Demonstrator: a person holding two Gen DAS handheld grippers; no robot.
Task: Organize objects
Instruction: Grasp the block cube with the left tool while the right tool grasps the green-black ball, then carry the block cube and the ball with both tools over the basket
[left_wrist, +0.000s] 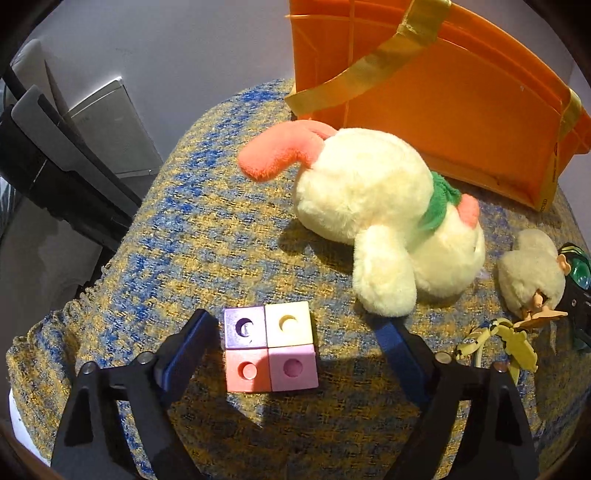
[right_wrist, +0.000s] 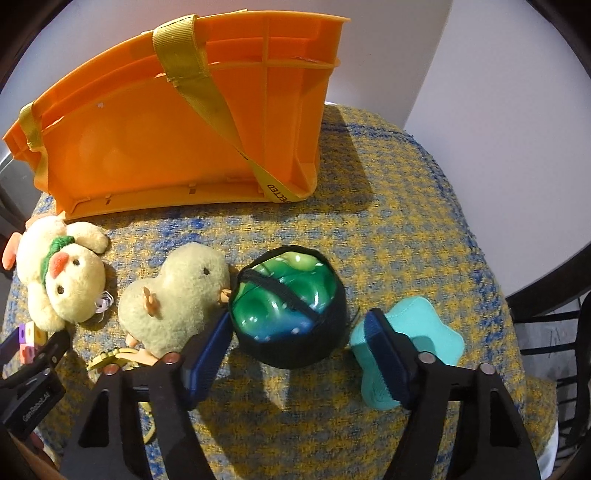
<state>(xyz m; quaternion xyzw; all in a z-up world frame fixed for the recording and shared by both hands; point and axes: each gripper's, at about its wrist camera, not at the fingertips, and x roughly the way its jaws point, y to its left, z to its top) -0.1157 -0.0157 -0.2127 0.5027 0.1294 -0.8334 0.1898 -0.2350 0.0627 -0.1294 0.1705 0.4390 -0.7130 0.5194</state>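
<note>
Below, the cube block (left_wrist: 270, 347) sits between the parted left tool (left_wrist: 297, 341); seemingly untouched.

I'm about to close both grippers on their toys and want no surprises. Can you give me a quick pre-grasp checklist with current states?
1. Block cluster between the left gripper fingers: ok, though off-centre toward the left finger.
2. Left fingers clear of the large plush chick: ok.
3. Green ball between the right gripper fingers: ok.
4. Right pads pressing the ball: cannot tell.
5. Small plush chick clear of the right gripper's left finger: not ok, right beside it.
6. Orange basket upright, ready to receive: ok.
</note>
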